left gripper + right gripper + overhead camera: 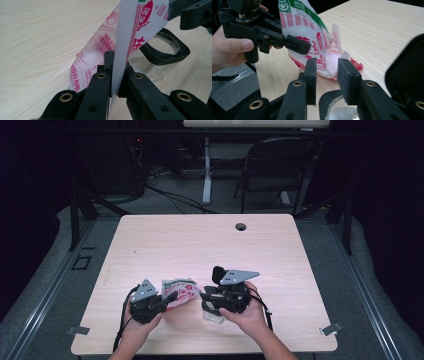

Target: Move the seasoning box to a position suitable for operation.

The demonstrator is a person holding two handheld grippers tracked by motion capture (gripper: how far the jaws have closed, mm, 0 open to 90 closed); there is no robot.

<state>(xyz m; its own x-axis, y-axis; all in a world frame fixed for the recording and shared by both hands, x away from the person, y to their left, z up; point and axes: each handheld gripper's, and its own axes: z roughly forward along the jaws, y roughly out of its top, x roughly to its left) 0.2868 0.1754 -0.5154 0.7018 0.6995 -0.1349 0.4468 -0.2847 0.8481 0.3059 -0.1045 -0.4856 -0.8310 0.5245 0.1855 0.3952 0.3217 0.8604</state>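
Note:
A pink-and-white printed packet (180, 290) (95, 57) (307, 30) is held up just above the wooden table. My left gripper (171, 298) (116, 57) is shut on its flat sealed edge. Its torn corner hangs toward a clear glass jar (212, 314) (148, 71) (342, 112), which stands under my right hand. A black ring (162, 53) lies round the jar's mouth. My right gripper (207, 295) (325, 67) sits above the jar with its jaws apart. The packet's open corner shows just beyond them, and nothing is pinched between the pads.
The table (200, 245) has a round cable hole (241, 226) near its far edge and metal clips (77, 330) (331, 329) at its front corners. A folding chair (280, 165) and cables stand on the floor behind.

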